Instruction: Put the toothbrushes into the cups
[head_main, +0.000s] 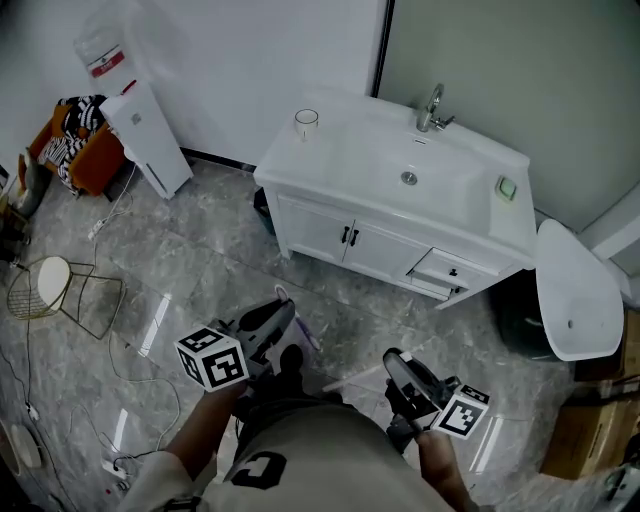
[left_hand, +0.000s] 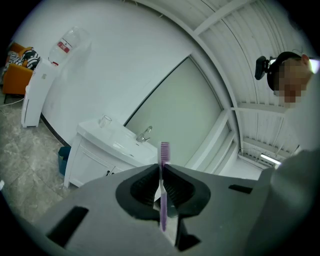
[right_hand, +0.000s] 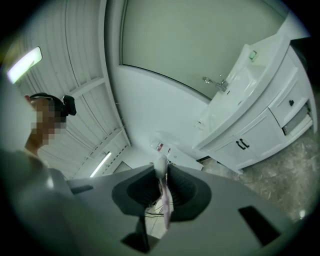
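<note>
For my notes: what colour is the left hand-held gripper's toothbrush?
Purple toothbrush; best in left gripper view.

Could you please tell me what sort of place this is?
Probably a bathroom set-up in a workroom: a white vanity cabinet with basin and faucet, a glass cup on top, and a water dispenser nearby.

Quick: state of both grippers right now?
Left hand-held gripper: closed on the purple toothbrush.
Right hand-held gripper: closed on the pale toothbrush.
</note>
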